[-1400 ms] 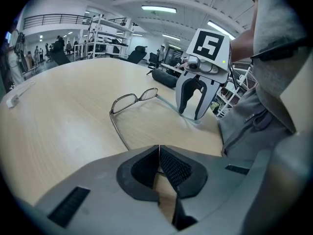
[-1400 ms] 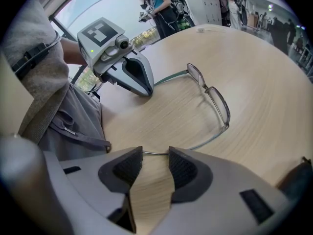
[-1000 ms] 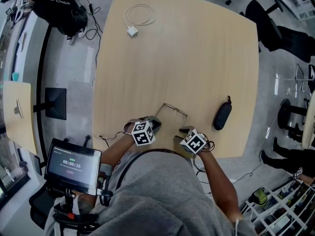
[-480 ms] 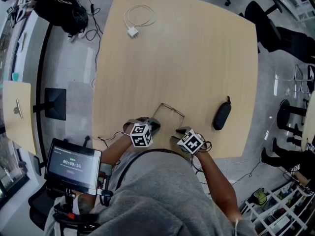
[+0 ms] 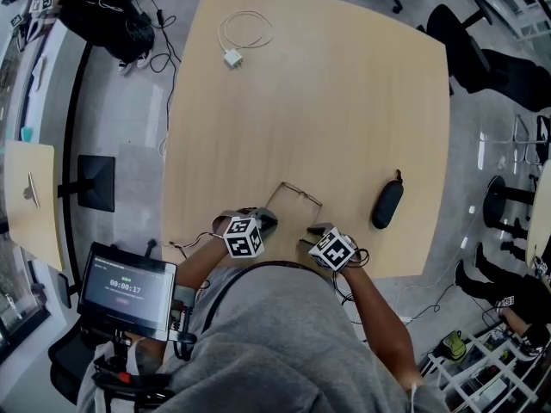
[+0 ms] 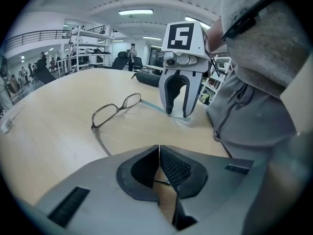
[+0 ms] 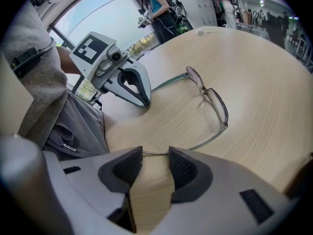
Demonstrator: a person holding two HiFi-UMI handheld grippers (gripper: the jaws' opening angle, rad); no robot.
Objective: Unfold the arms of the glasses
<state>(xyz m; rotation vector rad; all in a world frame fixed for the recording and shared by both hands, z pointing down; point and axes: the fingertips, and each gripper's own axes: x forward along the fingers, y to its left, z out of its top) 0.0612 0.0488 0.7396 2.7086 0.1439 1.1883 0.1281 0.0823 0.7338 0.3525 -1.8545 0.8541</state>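
Note:
Thin wire-framed glasses (image 5: 293, 194) lie on the wooden table (image 5: 327, 101) near its front edge, lenses away from me and both arms spread toward me. My left gripper (image 5: 269, 222) is shut on the end of the left arm; the thin wire runs in between its closed pads (image 6: 157, 151). My right gripper (image 5: 315, 231) stands open over the tip of the other arm. That wire crosses the gap between its fingertips (image 7: 155, 155) without being clamped. The frame (image 6: 115, 109) rests flat, and the right gripper view shows the frame (image 7: 210, 99) from its other side.
A dark glasses case (image 5: 388, 203) lies right of the glasses. A white charger with coiled cable (image 5: 232, 55) sits at the far left of the table. My torso is close behind both grippers. A screen (image 5: 127, 289) stands at lower left, and office chairs surround the table.
Both grippers and the glasses have shifted slightly left and toward me. The left gripper has drawn back along its arm.

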